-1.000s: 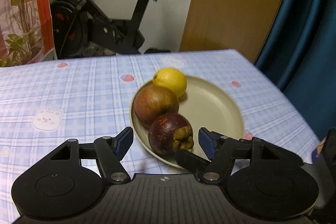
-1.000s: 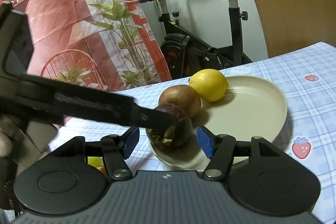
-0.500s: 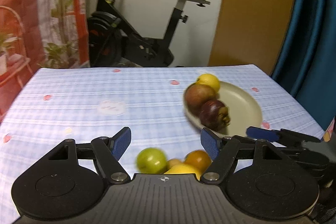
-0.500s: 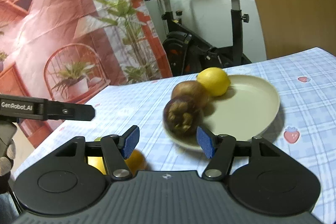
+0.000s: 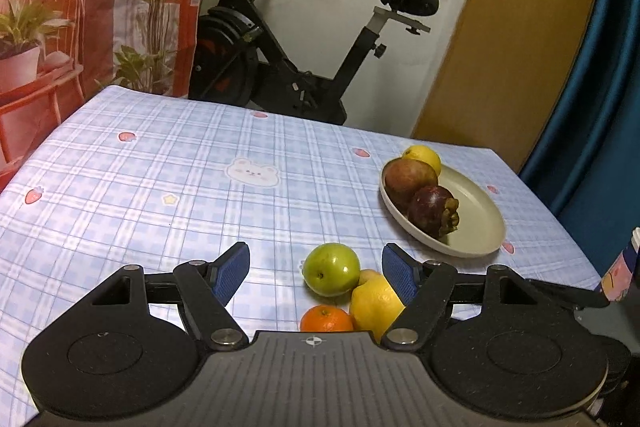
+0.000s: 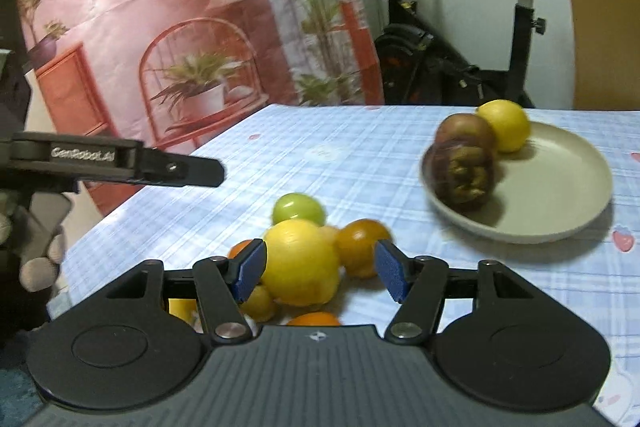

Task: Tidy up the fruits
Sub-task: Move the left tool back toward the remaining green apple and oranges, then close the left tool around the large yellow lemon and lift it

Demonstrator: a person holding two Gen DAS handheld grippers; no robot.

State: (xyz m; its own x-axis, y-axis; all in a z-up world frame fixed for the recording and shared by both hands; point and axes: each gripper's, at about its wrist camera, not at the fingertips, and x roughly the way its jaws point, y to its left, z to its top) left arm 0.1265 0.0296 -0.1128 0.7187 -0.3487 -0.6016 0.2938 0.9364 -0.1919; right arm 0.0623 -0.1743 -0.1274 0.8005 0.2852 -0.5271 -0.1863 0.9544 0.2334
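**Checked tablecloth, plate at the right, loose fruit at the near edge**

Room first: white wall behind, with a black exercise bike (image 5: 304, 59) parked against it. A printed pink backdrop (image 6: 160, 27) of plants and a red chair hangs to the left, a wooden door panel (image 5: 520, 27) and a dark blue curtain (image 5: 608, 87) stand to the right.

Table (image 5: 160, 167): covered in a pale blue checked cloth dotted with strawberries, a star and a small bear face. Much of the cloth lies bare.

Plate (image 5: 480, 219): beige, shallow, on the right side of the cloth. It carries three fruits bunched at its left rim: a yellow lemon (image 5: 424, 157) farthest back, a reddish-brown round fruit (image 5: 408, 179) touching it, and a dark purple mangosteen (image 5: 432, 209) in front.

Loose pile on the cloth, near the plate but apart from it: a green apple (image 5: 330, 275), a large yellow fruit (image 5: 374, 301), a small orange (image 5: 326, 319). The right wrist view adds an orange-brown fruit (image 6: 362, 241) and smaller yellow ones, blurred.

Left gripper (image 5: 316, 271): jaws part open, holding nothing; the green apple sits on the cloth beyond the pads.

Right gripper (image 6: 318, 269): jaws part open, empty; the large yellow fruit shows between the pads, and whether the left pad touches it I cannot tell.

A gloved hand (image 6: 36, 247) shows at the left edge of the right wrist view.
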